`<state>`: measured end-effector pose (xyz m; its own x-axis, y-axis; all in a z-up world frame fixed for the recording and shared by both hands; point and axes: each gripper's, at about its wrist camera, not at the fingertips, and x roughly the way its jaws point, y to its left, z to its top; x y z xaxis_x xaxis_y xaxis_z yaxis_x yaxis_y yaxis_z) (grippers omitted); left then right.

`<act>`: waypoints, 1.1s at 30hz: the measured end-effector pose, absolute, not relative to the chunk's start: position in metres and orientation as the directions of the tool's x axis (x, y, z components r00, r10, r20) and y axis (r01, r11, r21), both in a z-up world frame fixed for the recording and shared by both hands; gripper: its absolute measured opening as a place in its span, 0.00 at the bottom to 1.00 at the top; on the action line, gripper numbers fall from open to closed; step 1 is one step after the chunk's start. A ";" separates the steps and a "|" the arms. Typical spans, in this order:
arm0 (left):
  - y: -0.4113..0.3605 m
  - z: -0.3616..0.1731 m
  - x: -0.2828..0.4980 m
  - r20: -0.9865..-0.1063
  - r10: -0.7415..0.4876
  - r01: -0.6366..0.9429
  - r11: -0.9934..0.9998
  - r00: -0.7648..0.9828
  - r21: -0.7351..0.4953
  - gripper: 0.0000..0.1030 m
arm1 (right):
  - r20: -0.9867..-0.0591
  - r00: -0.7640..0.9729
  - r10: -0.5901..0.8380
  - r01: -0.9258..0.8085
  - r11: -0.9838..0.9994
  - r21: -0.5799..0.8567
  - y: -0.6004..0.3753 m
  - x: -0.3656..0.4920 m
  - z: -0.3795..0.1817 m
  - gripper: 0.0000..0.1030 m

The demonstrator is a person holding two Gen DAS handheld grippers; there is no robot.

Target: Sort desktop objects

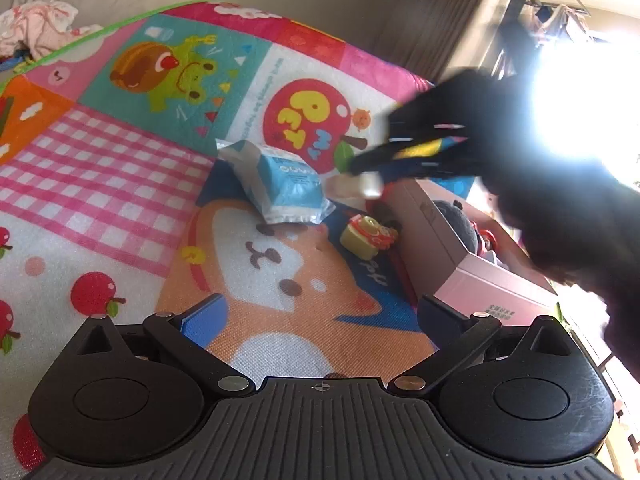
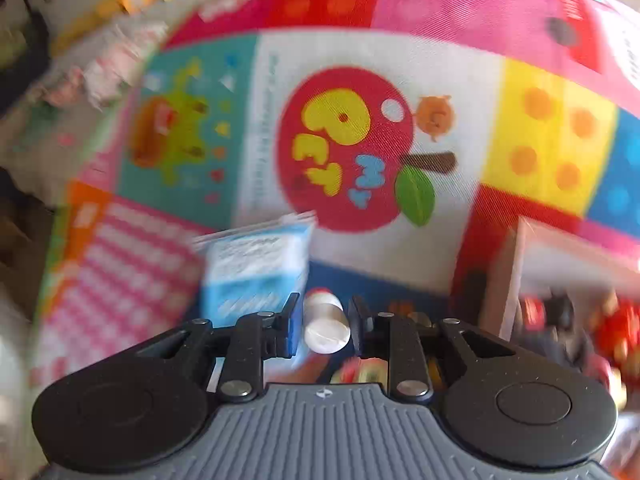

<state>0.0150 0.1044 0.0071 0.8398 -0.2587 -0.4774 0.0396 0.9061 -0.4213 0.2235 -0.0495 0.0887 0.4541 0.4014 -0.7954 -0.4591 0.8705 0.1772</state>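
Left wrist view: the left gripper [image 1: 320, 316] hovers with jaws wide and empty; the right gripper [image 1: 360, 172] ahead carries a small white bottle [image 1: 370, 185] just beside the box [image 1: 480, 280], above the mat [image 1: 120, 200].

Right wrist view: the right gripper [image 2: 325, 320] is closed on the bottle [image 2: 326, 326]; the box [image 2: 516, 280] lies to its right. Best carried clear over the rim before release.

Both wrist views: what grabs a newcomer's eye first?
The loud cartoon play mat fills both views, its red apple patch at centre. In the right wrist view the right tool grips a small white bottle. A blue tissue pack lies mid-mat, beside an open pink box of toys.
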 end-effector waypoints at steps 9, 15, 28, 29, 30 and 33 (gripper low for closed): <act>0.100 0.007 0.017 -0.499 -0.245 0.033 0.917 0.831 -0.396 1.00 | -0.752 0.443 0.487 -0.504 0.829 0.240 -0.170 0.091 0.111 0.20; 0.087 0.011 0.014 -0.512 -0.181 0.023 0.954 0.840 -0.299 1.00 | -0.731 0.606 0.314 -0.432 0.901 0.029 -0.201 0.057 0.072 0.25; 0.014 0.032 0.083 -0.493 -0.129 0.203 0.974 0.860 0.101 0.77 | -0.616 0.696 0.369 -0.239 0.928 0.286 -0.282 0.041 0.026 0.72; 0.014 0.030 0.094 -0.509 -0.130 0.206 0.974 0.851 0.096 0.75 | -0.606 0.706 0.365 -0.231 0.929 0.290 -0.285 0.038 0.025 0.76; 0.014 0.027 0.106 -0.528 -0.136 0.209 0.974 0.838 0.082 0.74 | -0.597 0.716 0.364 -0.222 0.928 0.299 -0.290 0.036 0.023 0.80; 0.012 0.013 0.134 -0.578 -0.146 0.223 0.973 0.803 0.063 0.67 | -0.579 0.724 0.374 -0.190 0.916 0.354 -0.302 0.037 0.016 0.82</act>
<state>0.1339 0.0118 0.0125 0.8029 -0.1463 -0.5779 0.2228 0.9728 0.0633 0.0374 -0.3015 0.0160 0.7242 0.3740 -0.5794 -0.1900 0.9158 0.3538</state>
